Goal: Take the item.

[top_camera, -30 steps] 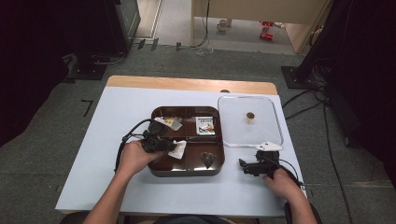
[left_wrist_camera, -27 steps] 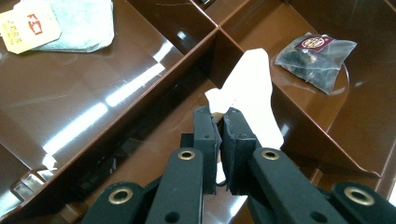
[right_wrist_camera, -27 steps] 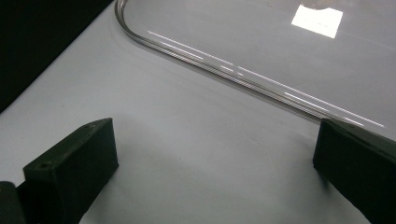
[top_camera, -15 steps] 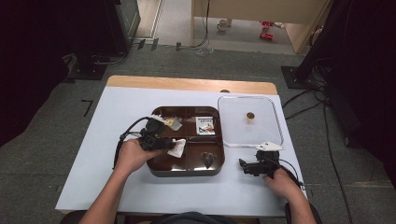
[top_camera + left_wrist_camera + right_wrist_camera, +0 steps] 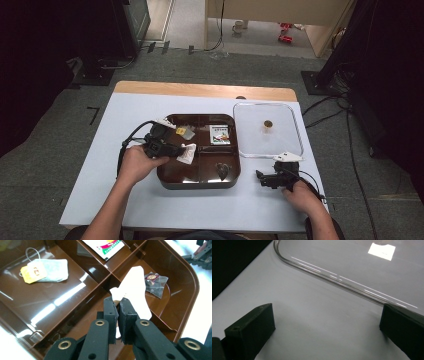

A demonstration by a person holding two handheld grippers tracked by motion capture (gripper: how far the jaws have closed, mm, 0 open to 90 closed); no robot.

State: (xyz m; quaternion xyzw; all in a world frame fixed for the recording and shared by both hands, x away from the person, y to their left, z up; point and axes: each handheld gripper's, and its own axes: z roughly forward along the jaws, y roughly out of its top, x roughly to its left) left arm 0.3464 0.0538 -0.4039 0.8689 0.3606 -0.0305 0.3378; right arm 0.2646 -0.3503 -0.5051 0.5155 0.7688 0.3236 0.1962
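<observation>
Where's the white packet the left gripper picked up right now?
In the high view the white packet hangs from the left gripper's fingers, over the left side of the brown tray.

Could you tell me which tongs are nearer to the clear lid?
Right. The right tongs rest just below the clear lid; the left tongs are across the brown tray, holding a white packet.

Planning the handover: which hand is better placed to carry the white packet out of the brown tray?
Left. The left hand-held gripper is already shut on the white packet above the brown tray. The right hand-held gripper rests open on the table, beside the clear lid.
</observation>
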